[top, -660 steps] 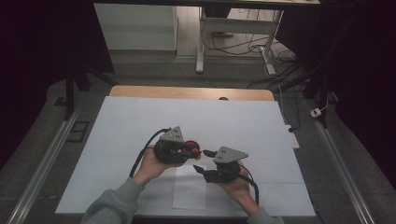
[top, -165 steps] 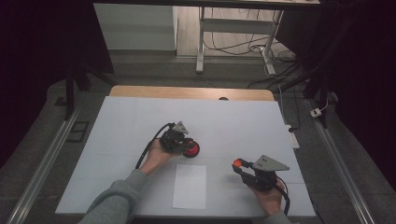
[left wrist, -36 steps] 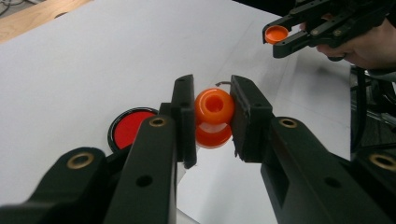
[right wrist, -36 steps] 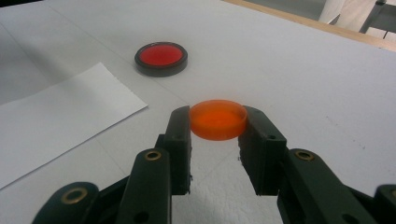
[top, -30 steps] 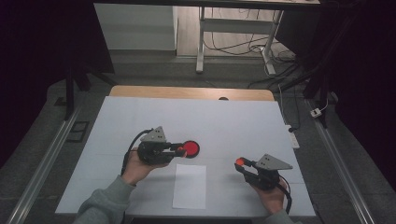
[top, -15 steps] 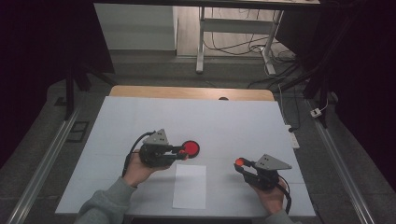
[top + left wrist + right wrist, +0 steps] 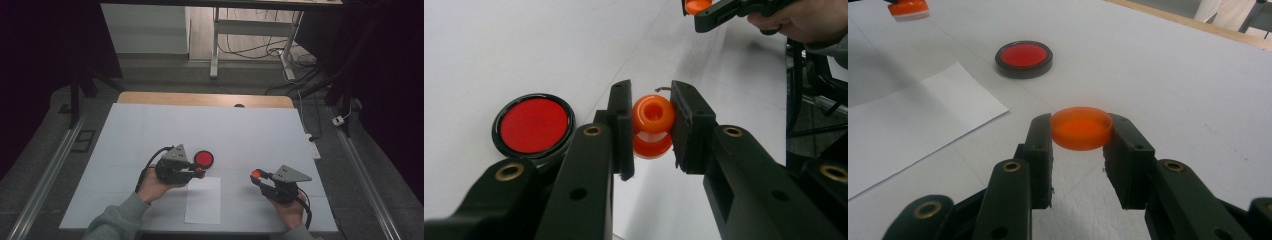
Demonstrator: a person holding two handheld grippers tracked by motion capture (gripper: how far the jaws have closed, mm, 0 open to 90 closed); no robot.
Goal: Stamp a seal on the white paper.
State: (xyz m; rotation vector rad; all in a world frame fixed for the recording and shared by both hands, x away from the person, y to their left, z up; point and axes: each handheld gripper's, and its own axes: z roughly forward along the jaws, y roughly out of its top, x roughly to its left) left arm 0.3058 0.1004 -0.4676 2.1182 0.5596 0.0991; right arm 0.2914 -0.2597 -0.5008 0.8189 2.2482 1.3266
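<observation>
Nearest the person, a paper sheet [image 7: 202, 200] lies on the white desk [image 7: 250, 130]. Just past it, the left tongs [image 7: 198, 171] are clamped on an orange knob [image 7: 653, 125], and the right tongs [image 7: 257, 175] pinch an orange cap [image 7: 1081, 127] by its rim, both lifted off the desk. Beyond the left tongs sits the red-and-black pad [image 7: 203, 159]; the round, slick knob could twist or squirt out if the grip slackens, and the thinly held cap could tip and drop.
</observation>
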